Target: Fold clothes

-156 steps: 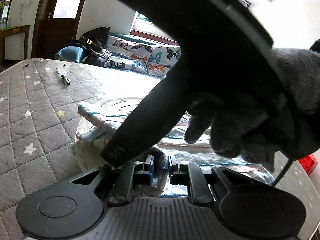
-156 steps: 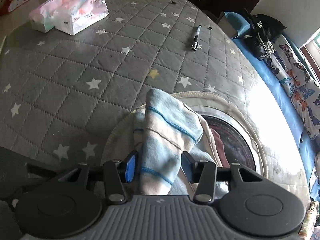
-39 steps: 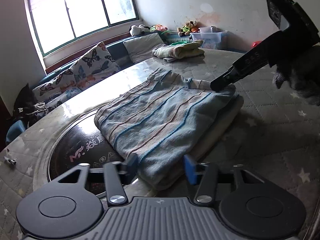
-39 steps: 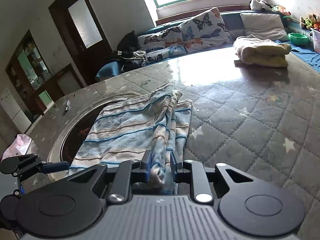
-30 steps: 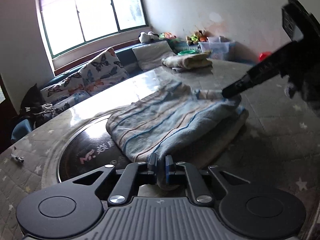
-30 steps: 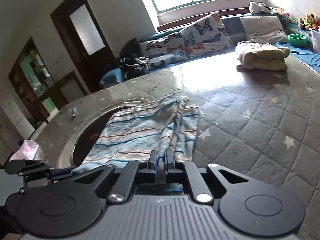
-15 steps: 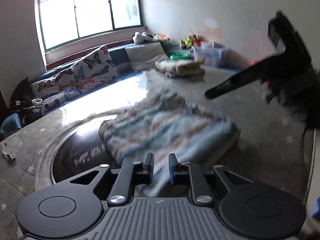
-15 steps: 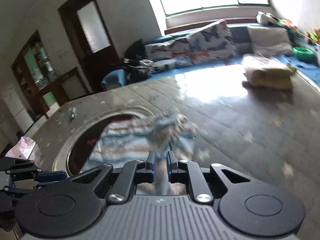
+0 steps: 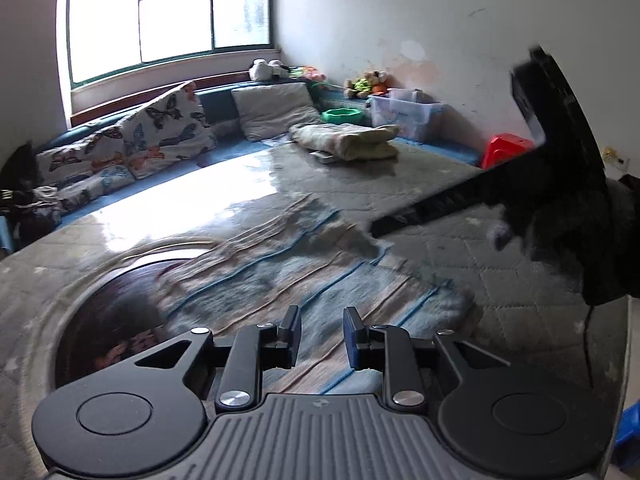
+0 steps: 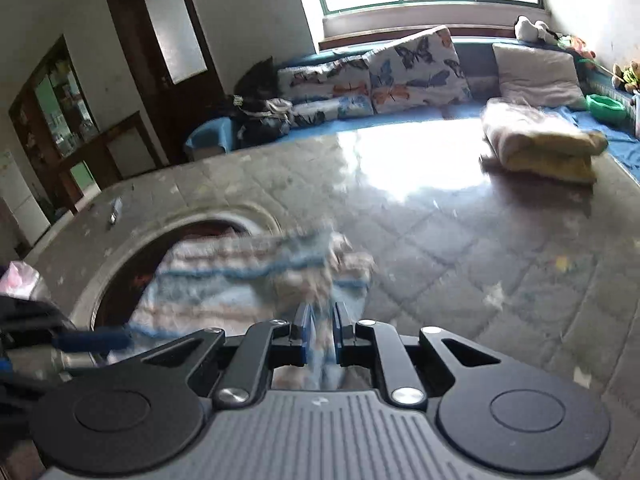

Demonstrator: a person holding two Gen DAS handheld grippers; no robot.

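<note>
A blue and beige striped garment (image 9: 300, 272) lies folded flat on the quilted table cover, partly over the round dark inset (image 9: 108, 312). My left gripper (image 9: 322, 336) hovers open just above its near edge, with nothing pinched. In the left wrist view my right gripper (image 9: 376, 234) comes in from the right, held by a gloved hand (image 9: 580, 240), its tip at the garment's far corner. In the right wrist view the garment (image 10: 224, 280) is motion-blurred. There my right gripper (image 10: 320, 334) is shut on a bunched edge of it.
A folded yellowish cloth (image 9: 348, 140) sits at the table's far side. A pen (image 10: 115, 210) and a tissue pack (image 10: 20, 276) lie toward the left edge. Butterfly cushions (image 10: 416, 68) line the bench behind. A red stool (image 9: 506, 148) stands beyond the table's right edge.
My left gripper was shut on the garment's near edge a second ago and has let go and opened. The right gripper stays shut on the garment and has lifted back with it.
</note>
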